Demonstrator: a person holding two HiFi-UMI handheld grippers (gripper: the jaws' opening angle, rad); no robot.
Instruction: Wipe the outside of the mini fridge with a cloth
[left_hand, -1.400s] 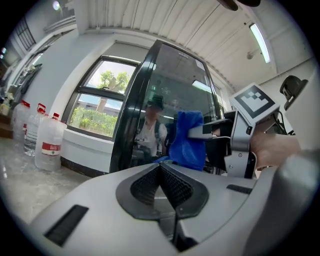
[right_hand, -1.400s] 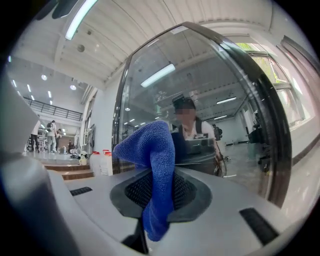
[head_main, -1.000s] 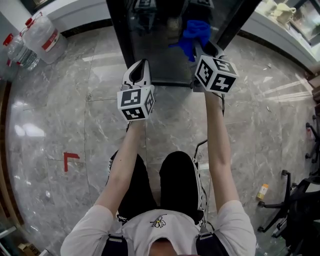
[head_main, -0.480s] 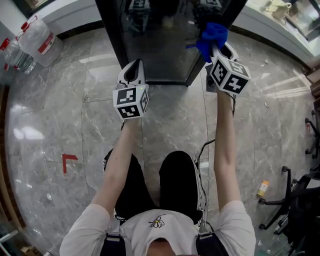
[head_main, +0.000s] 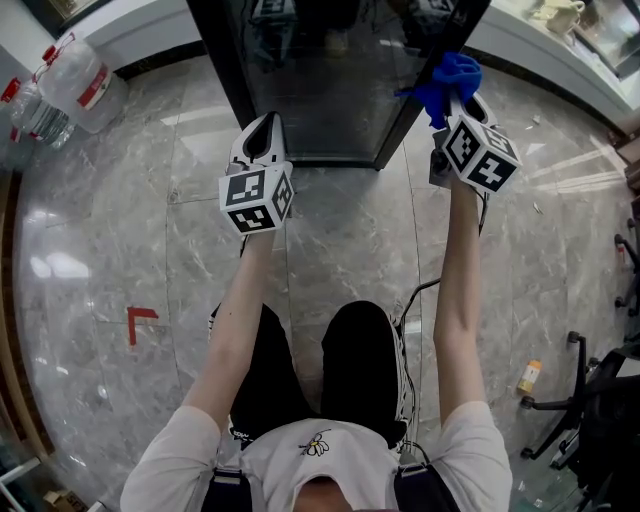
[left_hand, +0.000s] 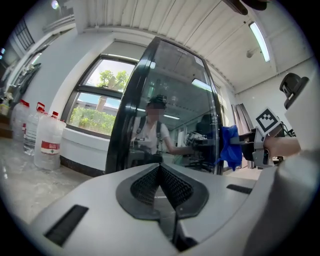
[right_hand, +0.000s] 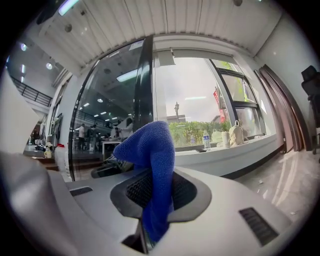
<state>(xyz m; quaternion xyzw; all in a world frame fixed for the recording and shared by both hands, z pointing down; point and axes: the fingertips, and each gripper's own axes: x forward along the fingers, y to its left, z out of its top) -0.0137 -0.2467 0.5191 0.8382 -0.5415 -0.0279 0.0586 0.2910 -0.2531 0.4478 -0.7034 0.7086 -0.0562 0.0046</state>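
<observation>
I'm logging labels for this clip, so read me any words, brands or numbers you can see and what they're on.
Nothing here reads clearly.
Red label on the water jug: print too blurred to read.
Cubes on the left gripper and right gripper: square marker patterns, no words.
The red corner mark on the floor: no lettering.

— What's on the floor (head_main: 100, 230)?
— It's glossy grey marble. A red L-shaped tape mark (head_main: 140, 322) is stuck down at the left. At the right, a small yellow bottle (head_main: 527, 380) sits near a black office chair (head_main: 590, 400).
— And along the walls?
— Clear water jugs (head_main: 78, 78) with red caps stand at the upper left, against a white window ledge (head_main: 140, 25). On the right-hand sill, a cream bag (right_hand: 236, 134) stands just beside a small bottle (right_hand: 206, 140).
</observation>
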